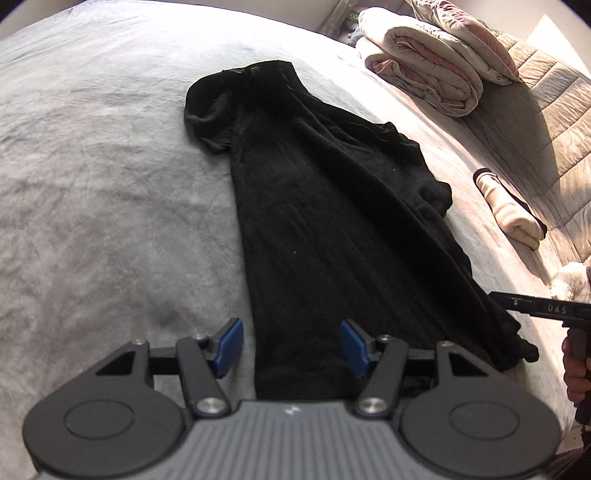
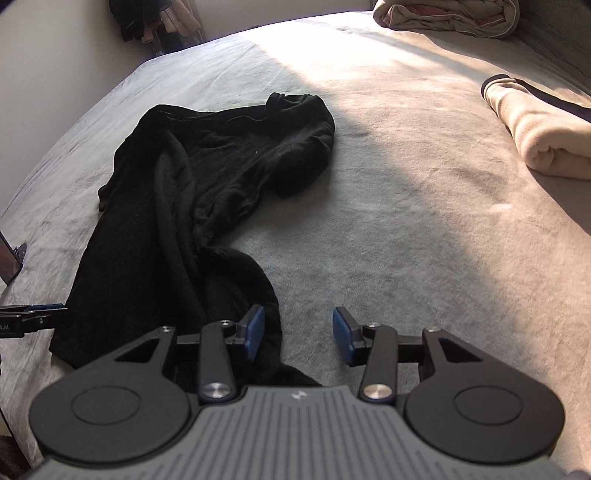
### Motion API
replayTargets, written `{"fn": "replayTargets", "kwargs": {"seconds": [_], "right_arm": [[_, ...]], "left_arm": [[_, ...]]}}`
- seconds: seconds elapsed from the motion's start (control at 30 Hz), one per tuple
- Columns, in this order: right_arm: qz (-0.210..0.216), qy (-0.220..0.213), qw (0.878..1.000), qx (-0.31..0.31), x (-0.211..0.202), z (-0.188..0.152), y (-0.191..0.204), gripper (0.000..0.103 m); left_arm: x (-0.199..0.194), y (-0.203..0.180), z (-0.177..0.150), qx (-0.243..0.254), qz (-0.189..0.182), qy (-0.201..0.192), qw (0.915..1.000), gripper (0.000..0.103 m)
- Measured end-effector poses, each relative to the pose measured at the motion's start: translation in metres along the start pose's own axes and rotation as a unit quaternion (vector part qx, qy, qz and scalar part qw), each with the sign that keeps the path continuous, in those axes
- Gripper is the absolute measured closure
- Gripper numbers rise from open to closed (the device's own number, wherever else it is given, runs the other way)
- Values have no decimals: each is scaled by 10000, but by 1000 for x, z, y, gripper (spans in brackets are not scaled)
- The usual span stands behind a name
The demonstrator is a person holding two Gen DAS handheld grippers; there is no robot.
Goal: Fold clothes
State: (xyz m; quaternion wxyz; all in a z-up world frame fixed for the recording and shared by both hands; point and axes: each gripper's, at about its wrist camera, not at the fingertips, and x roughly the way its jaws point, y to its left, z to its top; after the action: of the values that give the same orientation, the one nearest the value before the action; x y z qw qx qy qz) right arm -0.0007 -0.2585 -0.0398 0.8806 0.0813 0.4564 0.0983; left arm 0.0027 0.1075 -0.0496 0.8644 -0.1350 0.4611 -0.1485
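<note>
A long black garment (image 1: pixel 332 221) lies stretched out on the grey bed sheet (image 1: pixel 92 166), its crumpled top end far from me. My left gripper (image 1: pixel 291 345) stands open over the garment's near end, left edge of the cloth between the blue pads. In the right wrist view the same black garment (image 2: pixel 184 206) runs from the lower middle up to the left, twisted and bunched. My right gripper (image 2: pixel 298 334) is open at the garment's near right edge, its left pad (image 2: pixel 255 332) over the cloth and its right pad over bare sheet. The right gripper (image 1: pixel 535 306) also shows at the left wrist view's right edge.
A folded quilt (image 1: pixel 424 70) lies at the far end of the bed. A rolled cream cloth (image 2: pixel 546 129) with a dark trim rests to the right. A hand (image 1: pixel 576 365) holds the right gripper's grip. Dark clothes (image 2: pixel 147 18) hang by the wall. The left gripper (image 2: pixel 29 317) shows at the left edge.
</note>
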Motion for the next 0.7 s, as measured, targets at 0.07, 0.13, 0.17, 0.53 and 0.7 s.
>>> {"fn": "replayTargets", "kwargs": {"seconds": [0.07, 0.13, 0.17, 0.53, 0.7], "right_arm": [[2, -13, 9999, 134, -7, -10, -5, 57], [89, -61, 9996, 245, -14, -20, -13, 57], [131, -89, 9995, 287, -17, -24, -16, 57], [492, -219, 9970, 550, -50, -35, -36, 52], [530, -269, 9961, 657, -55, -36, -45, 51]], "left_arm": [[-6, 3, -12, -152, -134, -67, 9998, 50], [-10, 6, -20, -283, -184, -142, 9993, 62], [-12, 8, -22, -339, -170, -184, 9991, 64], [-42, 29, -37, -726, 203, -637, 9951, 102], [-75, 39, -40, -639, 282, -830, 9941, 102]]}}
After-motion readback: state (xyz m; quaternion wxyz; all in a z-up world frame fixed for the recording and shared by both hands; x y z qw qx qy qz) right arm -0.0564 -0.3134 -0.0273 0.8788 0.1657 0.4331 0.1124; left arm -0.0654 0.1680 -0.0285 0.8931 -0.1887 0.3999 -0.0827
